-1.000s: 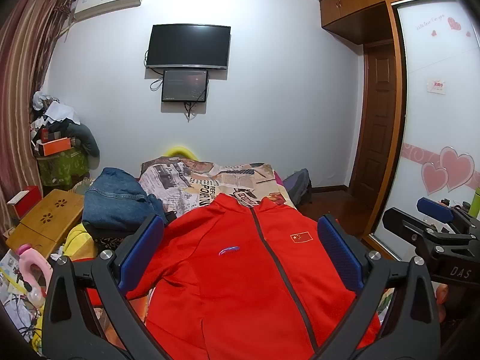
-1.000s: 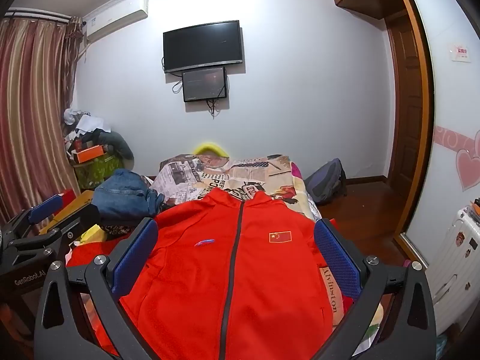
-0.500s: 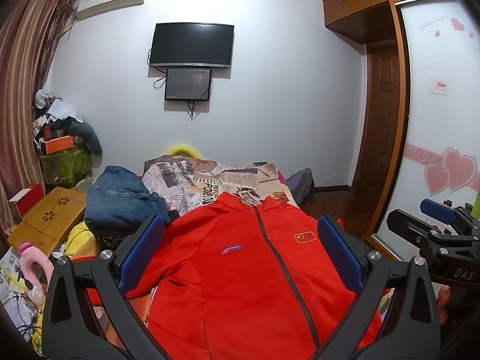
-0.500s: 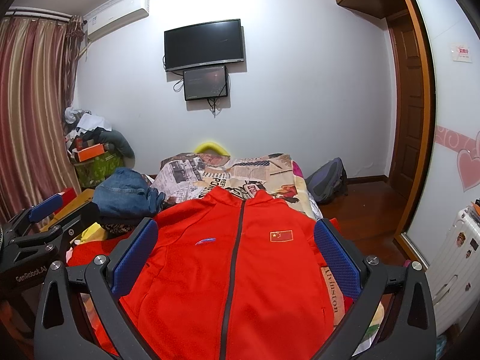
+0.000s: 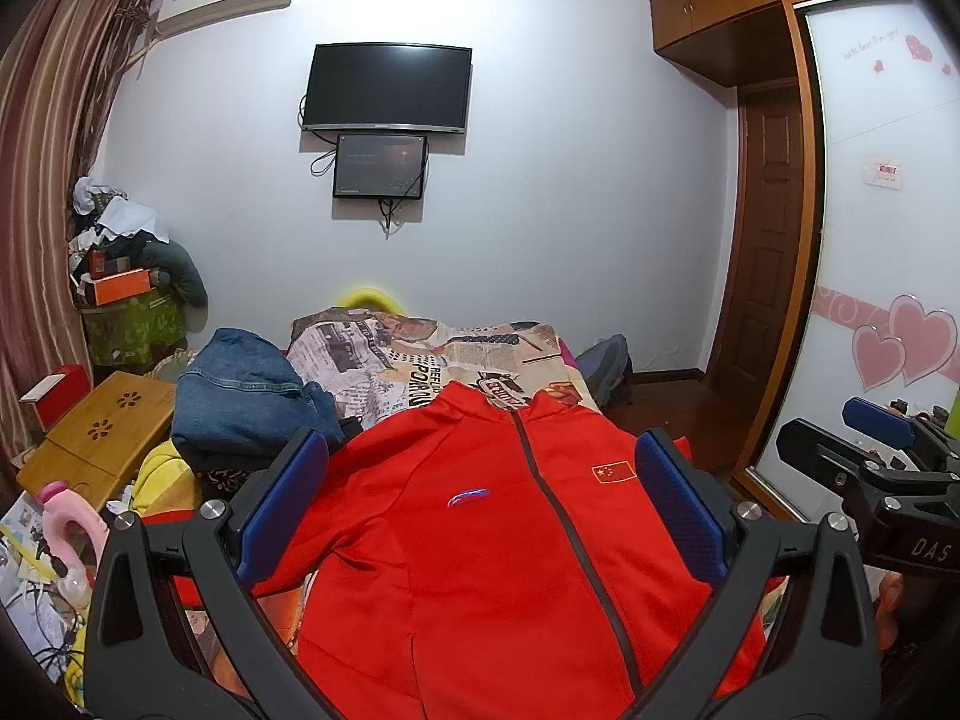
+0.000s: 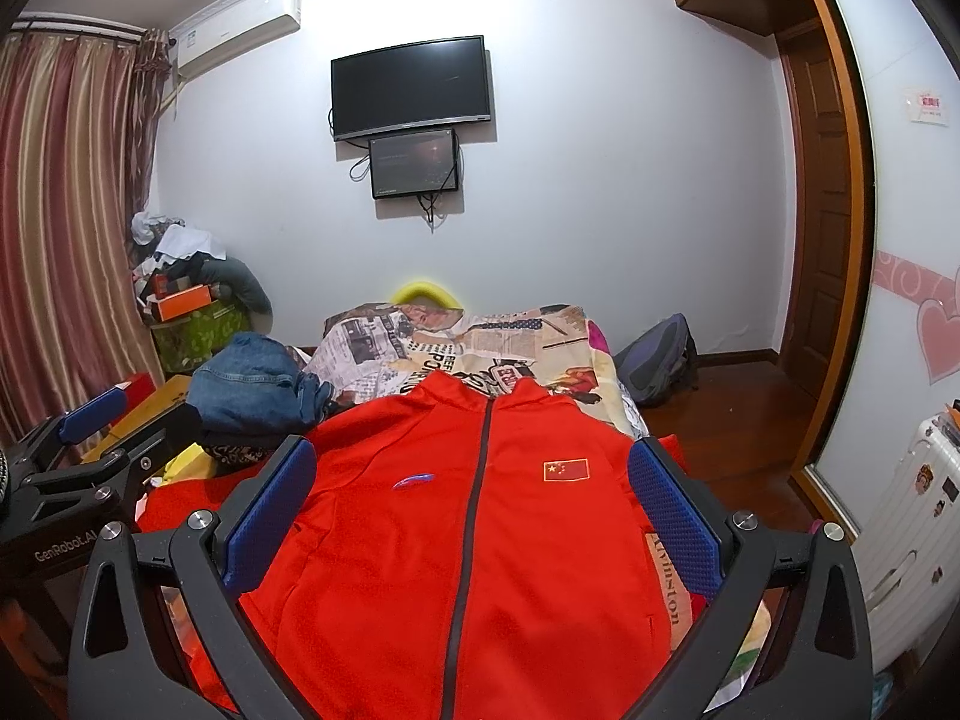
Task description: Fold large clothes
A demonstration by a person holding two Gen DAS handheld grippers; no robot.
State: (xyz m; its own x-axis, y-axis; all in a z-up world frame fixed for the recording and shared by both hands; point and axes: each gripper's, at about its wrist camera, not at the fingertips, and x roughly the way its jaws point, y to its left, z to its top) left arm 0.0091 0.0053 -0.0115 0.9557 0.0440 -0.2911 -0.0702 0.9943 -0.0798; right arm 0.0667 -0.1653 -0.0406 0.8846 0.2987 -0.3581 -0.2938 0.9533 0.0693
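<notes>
A red zip-up jacket [image 5: 480,540] [image 6: 468,528] lies flat, front up, on a bed with its collar toward the far wall and its zipper closed. My left gripper [image 5: 480,510] hovers above its chest, open, nothing between the blue pads. My right gripper [image 6: 474,504] also hangs above the jacket, open and empty. In the left wrist view the right gripper [image 5: 882,468] shows at the right edge. In the right wrist view the left gripper [image 6: 78,456] shows at the left edge. The jacket's left sleeve [image 5: 270,546] runs off to the left.
A newspaper-print bedcover [image 5: 432,360] covers the bed beyond the collar. Folded blue jeans [image 5: 240,396] sit at the jacket's left. A wooden lap table [image 5: 102,432] and clutter stand further left. A backpack [image 6: 654,360] lies on the floor at right, near a door and a white suitcase [image 6: 900,540].
Both cameras have shifted slightly, so the jacket sits a little lower and more centred in view. The jacket itself has not moved, and both grippers remain open.
</notes>
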